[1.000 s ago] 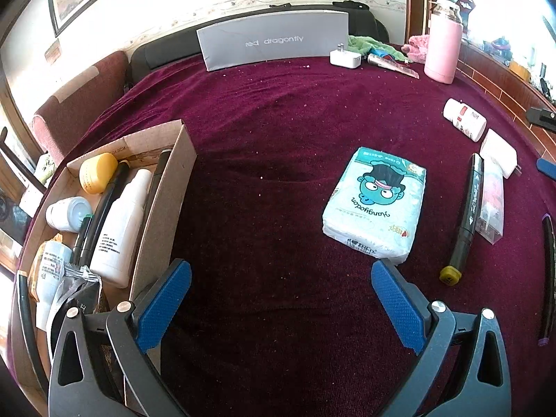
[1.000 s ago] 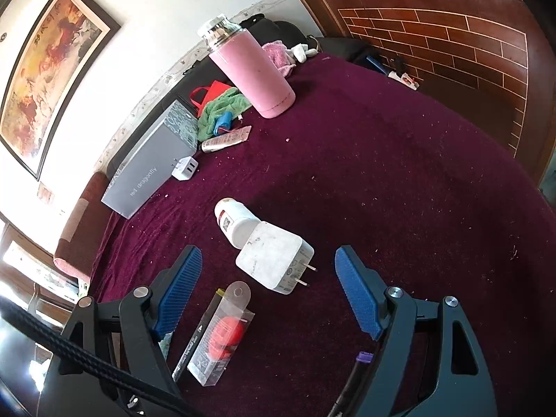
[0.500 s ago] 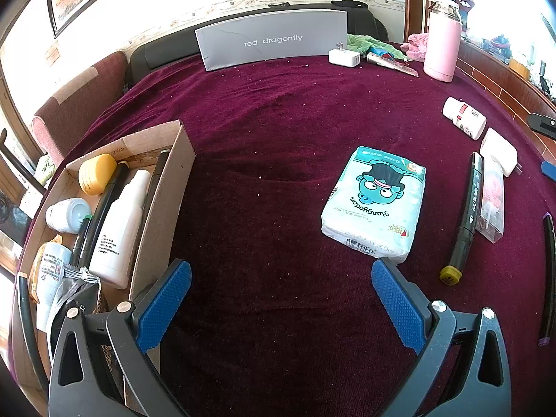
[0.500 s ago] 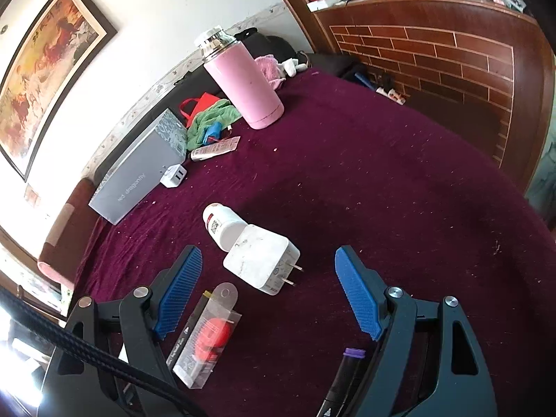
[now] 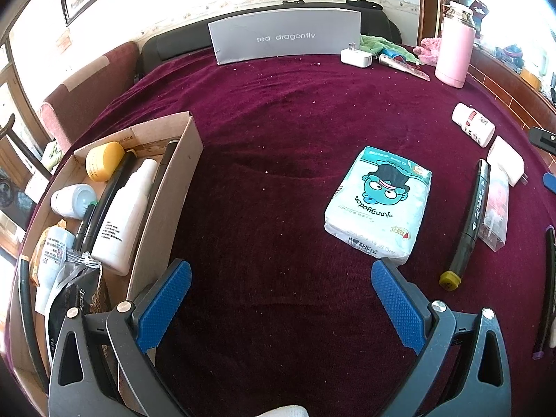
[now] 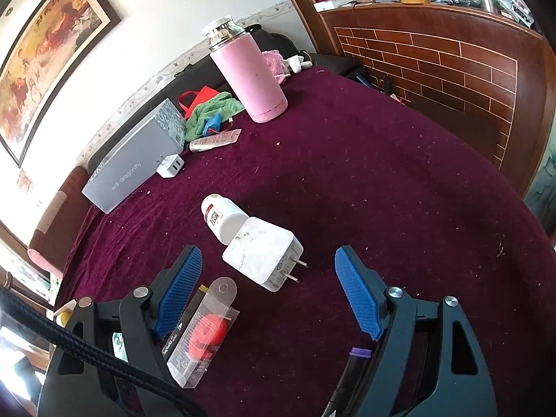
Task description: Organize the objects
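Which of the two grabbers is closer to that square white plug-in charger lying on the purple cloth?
Right. The right gripper hangs open just before the square white plug-in charger, which lies ahead between its blue fingers. The left gripper sits well off, near the cardboard box.

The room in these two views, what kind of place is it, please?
Probably a living room in a home. A table under a maroon cloth holds household items such as a pink thermos. A framed painting hangs on the wall, and a cushioned seat stands beside the table.
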Demonstrator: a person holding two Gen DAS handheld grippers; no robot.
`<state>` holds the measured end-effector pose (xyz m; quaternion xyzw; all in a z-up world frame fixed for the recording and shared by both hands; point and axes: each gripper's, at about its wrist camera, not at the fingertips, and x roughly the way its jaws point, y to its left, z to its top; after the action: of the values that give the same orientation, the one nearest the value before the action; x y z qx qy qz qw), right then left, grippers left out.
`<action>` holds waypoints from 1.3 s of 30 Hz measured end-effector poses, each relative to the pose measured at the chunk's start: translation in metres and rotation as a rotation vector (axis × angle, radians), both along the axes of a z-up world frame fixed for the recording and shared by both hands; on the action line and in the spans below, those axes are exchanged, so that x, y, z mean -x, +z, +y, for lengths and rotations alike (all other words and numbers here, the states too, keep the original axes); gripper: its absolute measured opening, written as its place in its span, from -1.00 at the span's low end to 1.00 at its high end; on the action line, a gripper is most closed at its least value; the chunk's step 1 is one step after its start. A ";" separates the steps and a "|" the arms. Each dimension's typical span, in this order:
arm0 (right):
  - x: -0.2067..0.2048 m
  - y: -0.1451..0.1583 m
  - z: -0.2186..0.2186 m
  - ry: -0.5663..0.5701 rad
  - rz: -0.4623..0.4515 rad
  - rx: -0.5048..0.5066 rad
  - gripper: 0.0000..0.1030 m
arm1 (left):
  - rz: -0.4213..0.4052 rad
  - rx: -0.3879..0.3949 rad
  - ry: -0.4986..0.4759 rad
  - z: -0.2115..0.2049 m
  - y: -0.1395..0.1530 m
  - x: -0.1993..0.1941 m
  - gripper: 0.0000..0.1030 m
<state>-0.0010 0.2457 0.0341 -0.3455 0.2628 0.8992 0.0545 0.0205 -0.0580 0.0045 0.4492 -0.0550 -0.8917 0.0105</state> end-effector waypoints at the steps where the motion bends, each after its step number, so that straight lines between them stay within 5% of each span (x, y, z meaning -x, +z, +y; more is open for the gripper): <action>1: 0.000 0.000 -0.001 0.001 -0.001 -0.002 0.54 | 0.001 0.000 0.001 -0.001 0.000 -0.001 0.98; 29: 0.000 0.003 -0.011 0.002 0.009 -0.067 0.54 | 0.000 0.000 0.008 -0.001 0.001 -0.001 0.98; 39: -0.018 0.027 -0.015 -0.033 0.076 -0.123 0.54 | -0.068 -0.024 -0.042 -0.002 0.003 -0.002 0.97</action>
<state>0.0167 0.2311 0.0614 -0.3025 0.2147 0.9252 0.0805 0.0221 -0.0596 0.0074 0.4781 -0.0539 -0.8765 -0.0154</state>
